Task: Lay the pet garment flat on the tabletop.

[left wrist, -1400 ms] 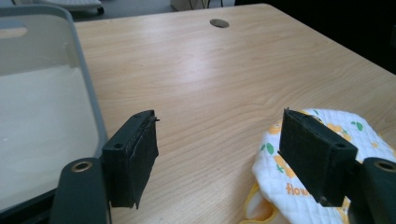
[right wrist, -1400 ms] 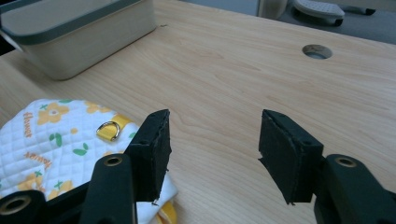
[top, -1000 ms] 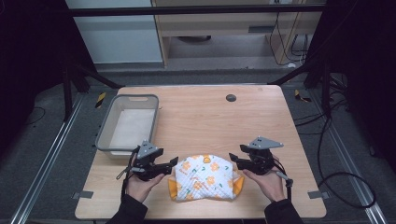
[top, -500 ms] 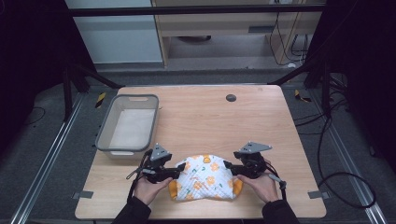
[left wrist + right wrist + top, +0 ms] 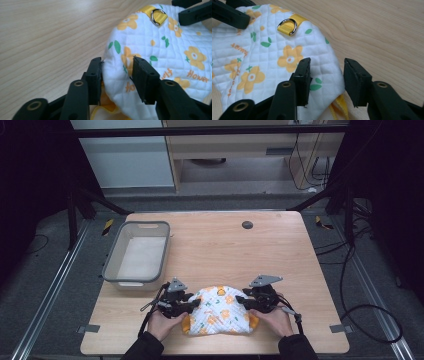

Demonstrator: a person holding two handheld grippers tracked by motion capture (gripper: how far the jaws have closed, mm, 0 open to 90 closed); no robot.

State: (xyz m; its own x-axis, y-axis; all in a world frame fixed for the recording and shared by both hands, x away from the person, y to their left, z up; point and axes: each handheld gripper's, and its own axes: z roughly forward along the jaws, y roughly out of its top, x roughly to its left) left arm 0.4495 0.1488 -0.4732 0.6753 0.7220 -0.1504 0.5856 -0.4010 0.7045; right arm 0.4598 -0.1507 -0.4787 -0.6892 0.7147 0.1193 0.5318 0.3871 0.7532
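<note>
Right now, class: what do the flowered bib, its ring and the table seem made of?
Flowered bib: soft quilted fabric, probably cotton; stitched squares show, matte. Ring: looks like polished metal; it glints. Table: pale wood or wood-look laminate; grain lines, smooth.

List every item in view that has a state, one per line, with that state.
Quilted flower-print cloth: lying bunched on the table, an edge between the jaws of each gripper.
Metal D-ring: lying flat on its yellow strap.
Grey bin: upright, nothing visible in it.
Left gripper: open, jaws astride the cloth's edge.
Right gripper: open, jaws astride the cloth's opposite edge.
</note>
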